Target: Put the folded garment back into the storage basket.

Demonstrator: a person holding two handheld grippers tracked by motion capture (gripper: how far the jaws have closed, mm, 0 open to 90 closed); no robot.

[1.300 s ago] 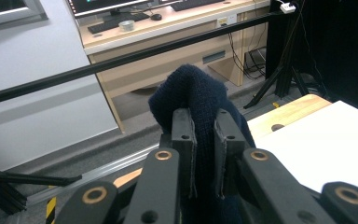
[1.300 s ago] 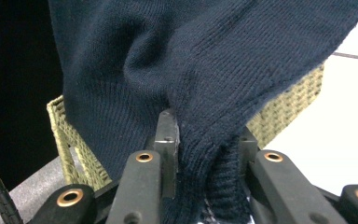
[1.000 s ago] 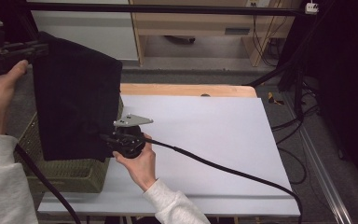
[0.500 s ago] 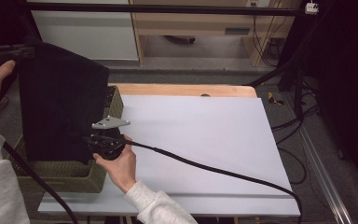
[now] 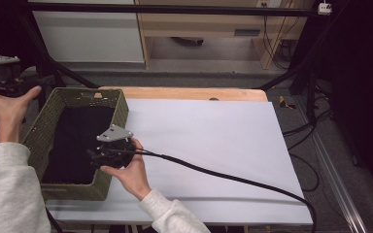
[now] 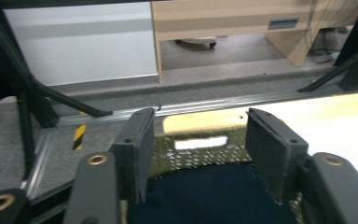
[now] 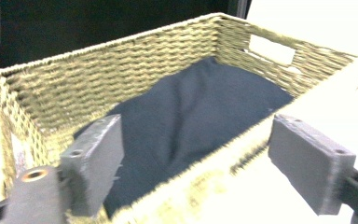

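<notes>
A dark navy cloth (image 5: pixel 77 141) lies crumpled inside a green woven basket (image 5: pixel 121 109) at the table's left. My left gripper (image 5: pixel 17 82) is held off the basket's far left corner, above the floor. Its jaws have just been opening and stand open (image 6: pixel 198 135) with nothing between them; the cloth (image 6: pixel 205 196) and basket wall (image 6: pixel 191 158) lie below. My right gripper (image 5: pixel 94 155) hovers over the basket's right rim. Its jaws have also just been opening and are open (image 7: pixel 200 140) and empty, above the rim (image 7: pixel 121 70) and cloth (image 7: pixel 191 112).
A white sheet (image 5: pixel 213 141) covers the wooden table (image 5: pixel 184 93) right of the basket. The right gripper's black cable (image 5: pixel 223 174) trails across it to the front right corner. Black frame legs and cables stand on the floor behind and to the right.
The cloth hung above the basket from both shut grippers; now it lies in the basket and both jaws are open. The left hand sank; the right stayed by the basket's right rim.
</notes>
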